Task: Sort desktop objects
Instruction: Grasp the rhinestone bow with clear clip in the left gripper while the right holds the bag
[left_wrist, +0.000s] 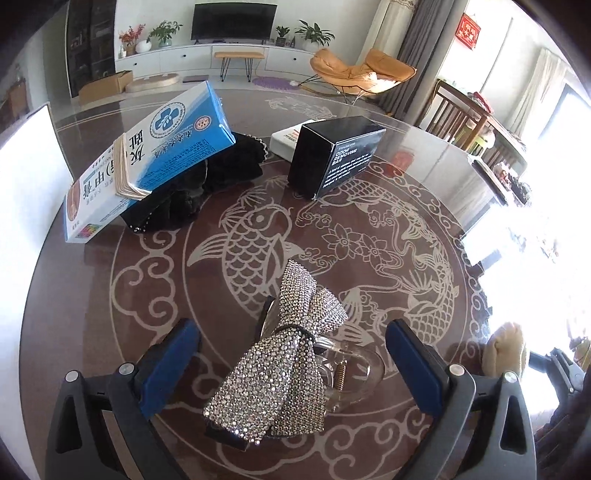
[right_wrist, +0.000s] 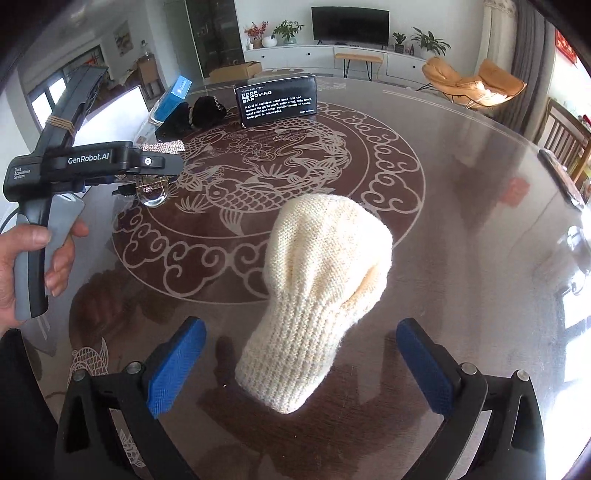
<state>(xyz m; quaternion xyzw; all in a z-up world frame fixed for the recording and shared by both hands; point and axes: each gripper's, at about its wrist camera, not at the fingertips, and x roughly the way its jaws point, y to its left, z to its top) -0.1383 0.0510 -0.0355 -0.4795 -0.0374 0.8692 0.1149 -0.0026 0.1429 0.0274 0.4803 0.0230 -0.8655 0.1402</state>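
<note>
A rhinestone bow hair clip (left_wrist: 284, 354) with a clear claw lies on the round table between the wide-open blue fingers of my left gripper (left_wrist: 295, 365); neither finger touches it. The clip also shows in the right wrist view (right_wrist: 155, 184) under the left gripper body. A cream knitted sock (right_wrist: 321, 291) lies between the open fingers of my right gripper (right_wrist: 301, 365), untouched. A blue-and-white medicine box (left_wrist: 147, 158) leans on a black hair accessory (left_wrist: 207, 184). A black "Odor Removing Bar" box (left_wrist: 332, 155) stands beyond the clip.
A white box (left_wrist: 286, 142) sits behind the black box. A white panel (left_wrist: 26, 177) stands at the table's left edge. The table top (left_wrist: 388, 236) is glass over a fish pattern. Wooden chairs (left_wrist: 465, 118) stand at the right.
</note>
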